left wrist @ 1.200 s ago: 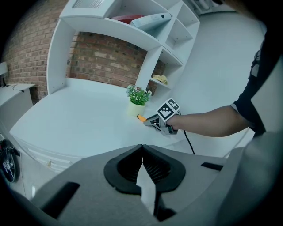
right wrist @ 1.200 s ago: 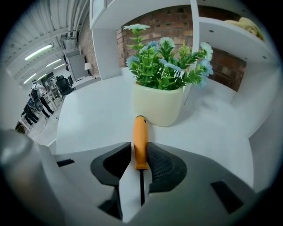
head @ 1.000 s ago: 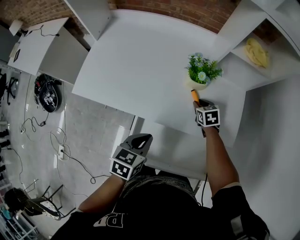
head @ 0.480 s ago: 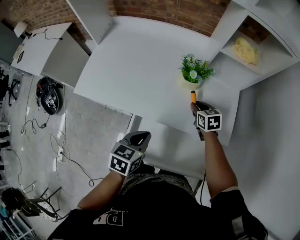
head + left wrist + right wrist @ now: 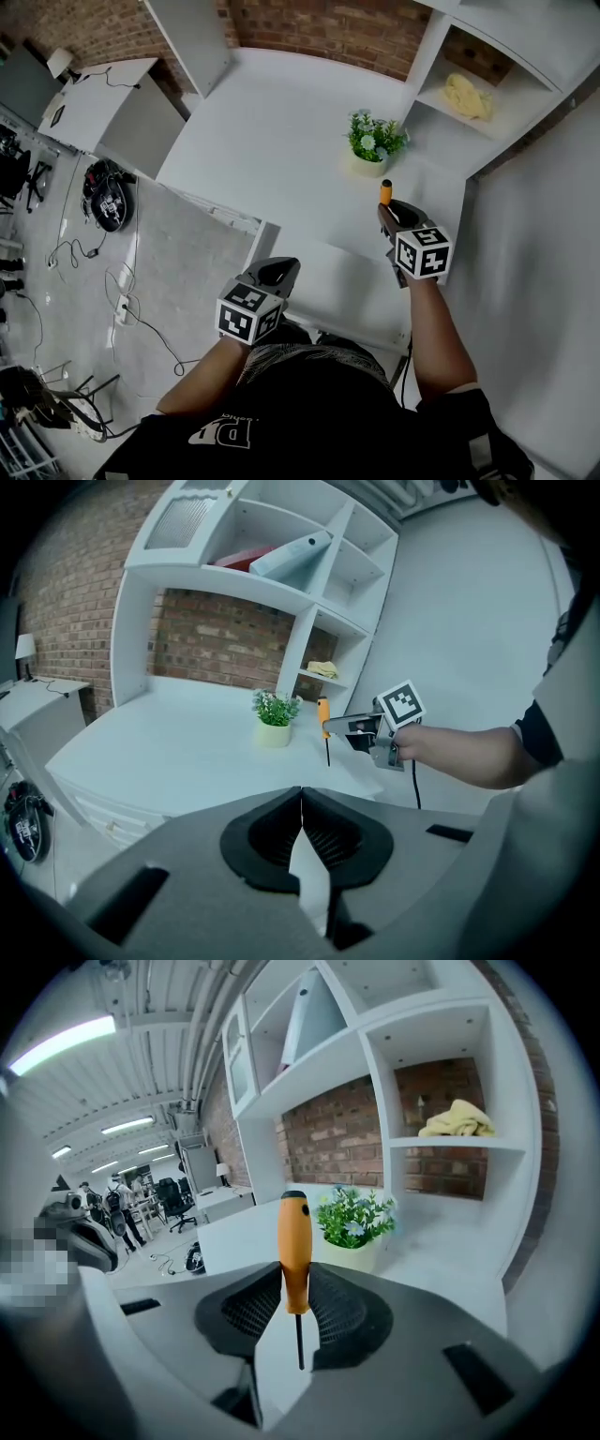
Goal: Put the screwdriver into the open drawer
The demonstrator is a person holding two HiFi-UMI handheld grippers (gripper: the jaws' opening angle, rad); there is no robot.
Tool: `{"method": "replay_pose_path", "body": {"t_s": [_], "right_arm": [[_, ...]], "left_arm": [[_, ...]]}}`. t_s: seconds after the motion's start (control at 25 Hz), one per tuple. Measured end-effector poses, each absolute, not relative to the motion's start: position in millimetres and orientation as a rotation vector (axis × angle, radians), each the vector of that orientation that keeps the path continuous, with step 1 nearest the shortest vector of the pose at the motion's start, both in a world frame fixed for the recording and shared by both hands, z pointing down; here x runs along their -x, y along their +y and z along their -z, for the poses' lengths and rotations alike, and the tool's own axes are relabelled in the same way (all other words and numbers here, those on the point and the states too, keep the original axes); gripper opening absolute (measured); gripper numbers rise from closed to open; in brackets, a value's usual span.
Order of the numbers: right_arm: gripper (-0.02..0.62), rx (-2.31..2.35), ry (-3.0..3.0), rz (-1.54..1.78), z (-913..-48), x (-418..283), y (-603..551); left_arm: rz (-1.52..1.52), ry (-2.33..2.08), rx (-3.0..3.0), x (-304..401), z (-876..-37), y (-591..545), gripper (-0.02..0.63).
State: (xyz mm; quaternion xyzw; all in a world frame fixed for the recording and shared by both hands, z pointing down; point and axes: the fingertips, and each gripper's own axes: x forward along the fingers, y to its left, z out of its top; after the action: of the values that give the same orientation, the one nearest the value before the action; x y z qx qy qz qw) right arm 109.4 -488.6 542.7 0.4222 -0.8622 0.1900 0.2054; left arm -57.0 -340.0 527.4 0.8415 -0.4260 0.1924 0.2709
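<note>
Right gripper (image 5: 387,210): jaws closed on the screwdriver (image 5: 292,1246), the ribbed pads pressing either side of the lower part of its orange handle. Nothing else is in the grip.
Screwdriver attitude: upright, handle end on top, bare shaft hanging below the pads. Judged a sound hold, since the thick handle gives the pads more to bite on than the thin shaft.
Screwdriver location: in the air over the near right part of the white desk (image 5: 281,141), near the potted plant (image 5: 373,142) and clear of it. It is not in the drawer.
Left gripper (image 5: 300,799): jaws together at the tips, nothing between them. It hangs low on the person's left, apart from the work, and appears to have no part in this step.
Open drawer (image 5: 333,286): the white pulled-out panel below the desk's front edge, between the two grippers in the head view. Its inside is not clearly shown.
Stage: judged to be the carry; the tool is in hand but not yet delivered.
Next requirement: bring the tool back toward the person and over the drawer, lower it, then release.
Hazard: the hanging shaft could catch the desk edge or drawer wall, and a round handle may swivel in the pads.
</note>
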Motion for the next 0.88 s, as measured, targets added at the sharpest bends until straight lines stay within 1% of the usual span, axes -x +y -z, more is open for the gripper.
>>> {"method": "replay_pose_path", "body": {"t_s": [0.16, 0.36, 0.68, 0.88], "right_arm": [[0.095, -1.111, -2.449, -0.436, -521.3, -111.4, -454.9], [0.095, -1.020, -2.456, -0.374, -521.5, -111.7, -410.2], [0.095, -0.922, -2.397, -0.417, -565.4, -120.8, -344.7], [0.095, -0.837, -2.293, -0.383, -615.0, -127.4, -311.3]], "left_arm": [[-0.496, -1.199, -2.270, 49.0, -519.1, -322.3, 0.018], [-0.478, -1.240, -2.256, 43.8, -516.9, -302.1, 0.018], [-0.547, -1.190, -2.274, 25.9, -525.3, -284.2, 0.018], [-0.571, -1.163, -2.281, 21.0, -533.4, -281.3, 0.018]]}}
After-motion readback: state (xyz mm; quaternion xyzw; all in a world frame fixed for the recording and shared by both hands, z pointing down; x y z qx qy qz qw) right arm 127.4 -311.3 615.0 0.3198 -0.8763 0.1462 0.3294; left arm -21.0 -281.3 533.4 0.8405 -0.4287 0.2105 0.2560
